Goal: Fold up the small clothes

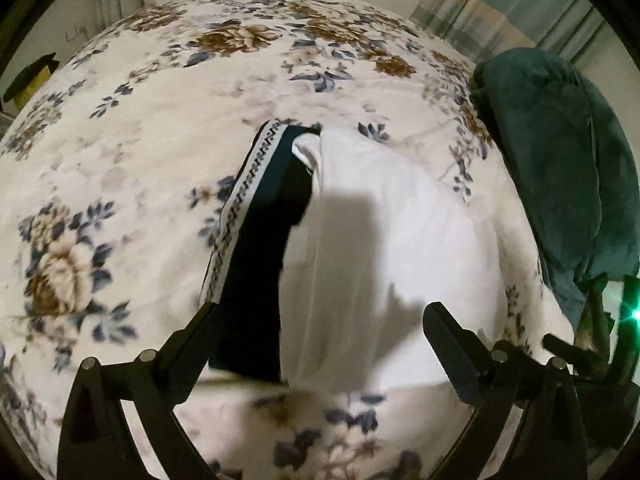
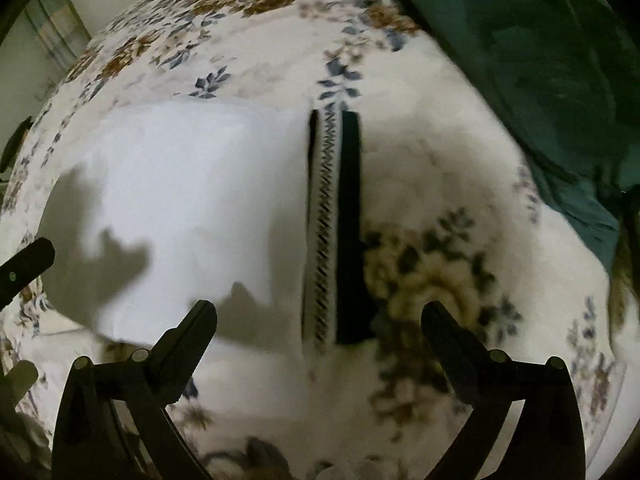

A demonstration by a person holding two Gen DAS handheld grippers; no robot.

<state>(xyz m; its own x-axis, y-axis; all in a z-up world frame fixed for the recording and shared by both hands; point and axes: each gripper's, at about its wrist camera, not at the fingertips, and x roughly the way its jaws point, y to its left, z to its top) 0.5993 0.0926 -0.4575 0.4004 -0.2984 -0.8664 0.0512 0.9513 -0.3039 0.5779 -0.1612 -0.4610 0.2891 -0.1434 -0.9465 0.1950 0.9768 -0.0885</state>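
Note:
A small white garment (image 1: 380,248) with a black part (image 1: 256,280) and a patterned waistband (image 1: 240,204) lies on the floral bedspread (image 1: 120,160). My left gripper (image 1: 320,312) hovers over its near edge, open, with nothing pinched between the fingers. In the right wrist view the white cloth (image 2: 192,184) lies flat, and the waistband (image 2: 324,232) and a black strip (image 2: 350,232) run along its right side. My right gripper (image 2: 319,308) stands open above the waistband's near end, gripping nothing. A finger of the left gripper (image 2: 28,268) shows at the left edge.
A dark green bundle of cloth (image 1: 560,168) lies on the bed to the right of the garment, also large in the right wrist view (image 2: 520,60). Striped curtains (image 1: 500,12) hang behind the bed. Floral bedspread (image 2: 440,160) surrounds the garment.

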